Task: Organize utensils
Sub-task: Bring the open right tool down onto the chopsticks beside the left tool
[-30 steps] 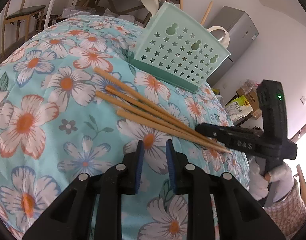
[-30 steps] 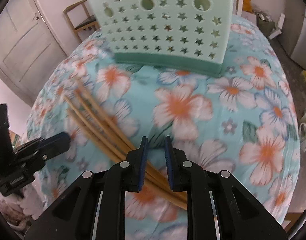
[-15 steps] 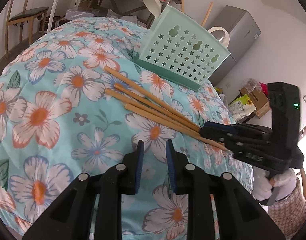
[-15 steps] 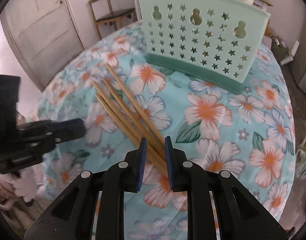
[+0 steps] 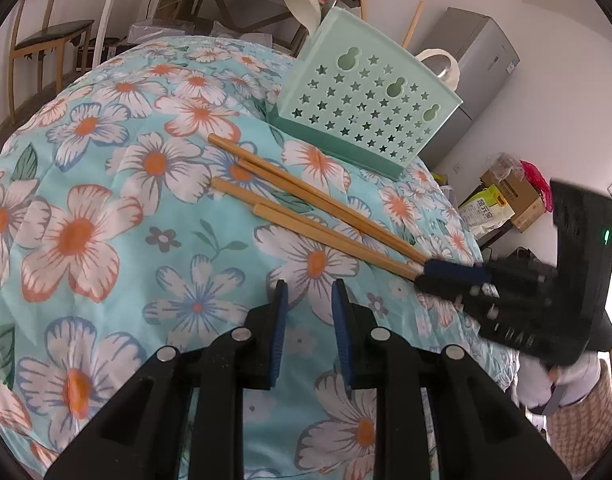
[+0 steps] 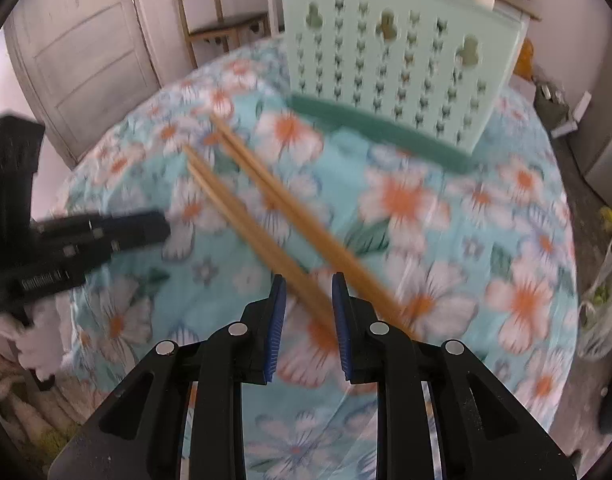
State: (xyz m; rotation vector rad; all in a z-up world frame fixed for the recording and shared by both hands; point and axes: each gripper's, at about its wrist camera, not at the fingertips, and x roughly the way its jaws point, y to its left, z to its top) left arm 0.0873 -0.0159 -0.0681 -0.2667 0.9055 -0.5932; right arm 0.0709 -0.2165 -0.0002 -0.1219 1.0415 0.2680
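Flowered blue tablecloth (image 5: 86, 240) fills the scene beneath both tools. Nearest, the left gripper (image 5: 306, 304) hovers over bare cloth, its blue pads a narrow gap apart and holding nothing. Beside it to the right, the right gripper (image 6: 308, 300) has slid along the wooden chopsticks (image 5: 314, 208) toward their thin ends over the past second, and its jaws are opening. In its own view two sticks run up between the pads, another passing just outside the right-hand one; nothing looks pressed. That reads as lining up a grasp, not a lift: all four sticks lie on the cloth. Beyond their thick ends stands the mint utensil holder (image 5: 370, 104), spoons (image 5: 302, 4) and sticks already poking above it. Motion blur smears the right-hand view, and the black fingers hide the stick tips, so contact there cannot be confirmed.
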